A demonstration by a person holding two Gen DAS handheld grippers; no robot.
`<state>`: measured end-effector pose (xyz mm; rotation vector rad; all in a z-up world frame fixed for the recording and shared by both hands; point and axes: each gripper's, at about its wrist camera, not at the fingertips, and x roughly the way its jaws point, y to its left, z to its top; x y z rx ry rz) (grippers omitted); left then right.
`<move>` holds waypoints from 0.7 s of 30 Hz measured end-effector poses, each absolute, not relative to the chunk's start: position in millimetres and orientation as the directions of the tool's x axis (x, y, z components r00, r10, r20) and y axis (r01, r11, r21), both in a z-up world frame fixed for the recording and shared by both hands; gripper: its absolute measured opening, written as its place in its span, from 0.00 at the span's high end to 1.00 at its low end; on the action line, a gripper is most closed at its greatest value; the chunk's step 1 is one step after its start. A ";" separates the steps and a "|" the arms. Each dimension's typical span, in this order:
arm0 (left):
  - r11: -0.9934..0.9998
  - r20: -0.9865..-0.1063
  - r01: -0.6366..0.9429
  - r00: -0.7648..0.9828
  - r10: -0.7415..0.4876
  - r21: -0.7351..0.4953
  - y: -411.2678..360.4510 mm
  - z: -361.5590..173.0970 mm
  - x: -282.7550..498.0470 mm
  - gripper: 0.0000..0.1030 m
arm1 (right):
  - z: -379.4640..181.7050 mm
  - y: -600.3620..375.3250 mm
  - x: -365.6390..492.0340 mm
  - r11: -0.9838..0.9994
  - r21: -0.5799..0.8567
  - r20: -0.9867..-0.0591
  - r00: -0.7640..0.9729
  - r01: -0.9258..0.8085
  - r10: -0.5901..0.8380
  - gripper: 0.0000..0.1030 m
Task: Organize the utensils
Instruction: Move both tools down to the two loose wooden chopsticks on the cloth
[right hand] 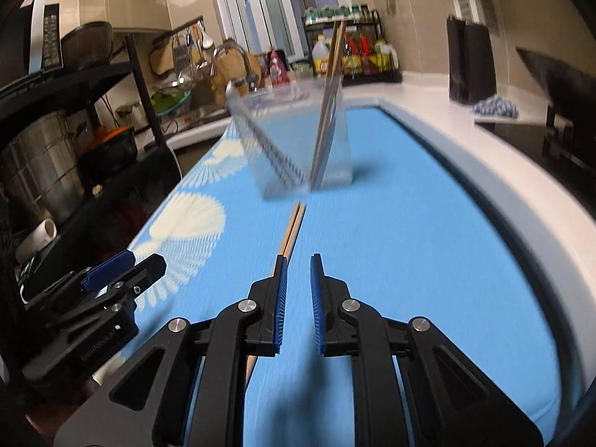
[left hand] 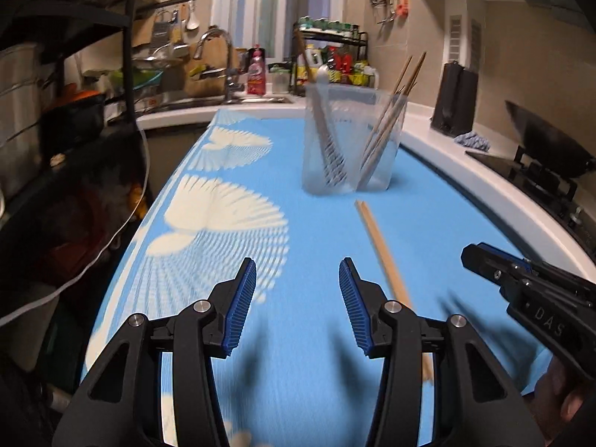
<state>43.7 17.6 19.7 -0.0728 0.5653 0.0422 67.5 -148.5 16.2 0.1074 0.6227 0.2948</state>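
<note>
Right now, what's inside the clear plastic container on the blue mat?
The clear container holds wooden chopsticks leaning right, plus a metal utensil with a slotted or ridged head leaning left. Motion blur hides what kind of utensil it is and the exact chopstick count.

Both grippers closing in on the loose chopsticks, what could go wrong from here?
1. The chopsticks lie flat on the mat, side by side. The right gripper, open only narrowly with nothing between its pads, may catch one or push them away.
2. The left gripper and right gripper flank the same chopsticks, so they could bump.
3. The cup stands just past the chopstick tips, already holding leaning utensils; a shove might tip it.
</note>
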 end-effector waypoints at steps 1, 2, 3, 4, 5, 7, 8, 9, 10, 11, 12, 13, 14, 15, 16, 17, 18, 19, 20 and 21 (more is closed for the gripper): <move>0.995 -0.543 -0.077 0.839 0.028 -0.068 19.5 14.6 39.0 0.55 | 8.5 -142.3 64.5 0.953 0.178 -0.573 0.761 -0.246 0.304 0.87; 0.993 -0.548 -0.085 0.836 0.025 -0.084 21.9 10.4 34.5 0.55 | 3.2 -137.1 63.2 0.950 0.176 -0.584 0.750 -0.257 0.311 0.87; 0.993 -0.548 -0.085 0.836 0.024 -0.086 21.5 7.7 30.6 0.55 | -0.7 -133.7 63.1 0.948 0.178 -0.593 0.741 -0.262 0.316 0.87; 0.994 -0.546 -0.083 0.837 0.028 -0.077 21.0 7.1 29.6 0.55 | -5.2 -129.7 63.6 0.947 0.183 -0.606 0.729 -0.263 0.319 0.87; 0.995 -0.539 -0.081 0.842 0.036 -0.060 20.4 7.7 28.0 0.55 | -8.7 -126.6 65.3 0.945 0.189 -0.618 0.716 -0.265 0.324 0.86; 0.994 -0.527 -0.087 0.849 0.042 -0.061 23.9 10.1 25.9 0.55 | -13.3 -121.9 66.7 0.946 0.186 -0.631 0.706 -0.267 0.323 0.86; 0.993 -0.523 -0.093 0.851 0.043 -0.068 25.8 10.7 24.6 0.55 | -15.0 -120.1 67.4 0.949 0.174 -0.637 0.705 -0.261 0.311 0.86; 0.992 -0.519 -0.100 0.853 0.047 -0.074 28.3 11.5 23.7 0.55 | -16.3 -119.5 68.3 0.952 0.167 -0.643 0.704 -0.256 0.302 0.86; 0.992 -0.518 -0.104 0.854 0.051 -0.074 29.5 11.1 23.0 0.55 | -17.6 -119.8 69.0 0.954 0.166 -0.648 0.702 -0.250 0.296 0.86; 0.992 -0.519 -0.105 0.853 0.052 -0.073 28.6 10.2 22.5 0.55 | -18.1 -120.1 68.7 0.956 0.162 -0.649 0.703 -0.246 0.291 0.86; 0.992 -0.518 -0.106 0.854 0.053 -0.074 28.5 9.5 21.5 0.55 | -17.8 -119.3 68.2 0.958 0.153 -0.650 0.705 -0.242 0.282 0.86; 0.991 -0.516 -0.106 0.855 0.052 -0.076 28.3 8.6 20.3 0.55 | -17.9 -118.9 67.2 0.960 0.143 -0.651 0.709 -0.240 0.273 0.87; 0.992 -0.518 -0.104 0.854 0.050 -0.077 27.2 7.6 20.0 0.55 | -17.7 -118.3 66.3 0.962 0.136 -0.650 0.711 -0.238 0.268 0.87; 0.992 -0.520 -0.101 0.853 0.047 -0.077 26.2 6.8 19.9 0.55 | -17.8 -118.8 65.8 0.963 0.130 -0.651 0.712 -0.238 0.264 0.87; 0.992 -0.521 -0.097 0.852 0.043 -0.078 24.9 5.9 19.7 0.55 | -18.3 -118.4 64.6 0.964 0.119 -0.652 0.714 -0.238 0.256 0.87; 0.993 -0.522 -0.094 0.852 0.041 -0.076 23.8 5.4 19.5 0.55 | -18.5 -118.1 63.8 0.964 0.113 -0.653 0.714 -0.239 0.253 0.87; 0.993 -0.521 -0.092 0.853 0.040 -0.075 23.1 5.2 19.1 0.55 | -18.7 -118.4 63.7 0.963 0.114 -0.655 0.711 -0.242 0.256 0.86; 0.993 -0.520 -0.089 0.853 0.038 -0.074 22.4 5.8 19.2 0.55 | -19.2 -118.8 64.2 0.962 0.116 -0.662 0.703 -0.248 0.261 0.86; 0.993 -0.519 -0.088 0.854 0.037 -0.074 21.5 5.8 19.1 0.55 | -20.1 -118.1 63.8 0.962 0.108 -0.666 0.700 -0.251 0.257 0.86; 0.993 -0.520 -0.088 0.854 0.036 -0.074 21.4 5.7 19.4 0.55 | -20.4 -117.5 63.1 0.962 0.102 -0.666 0.701 -0.253 0.255 0.86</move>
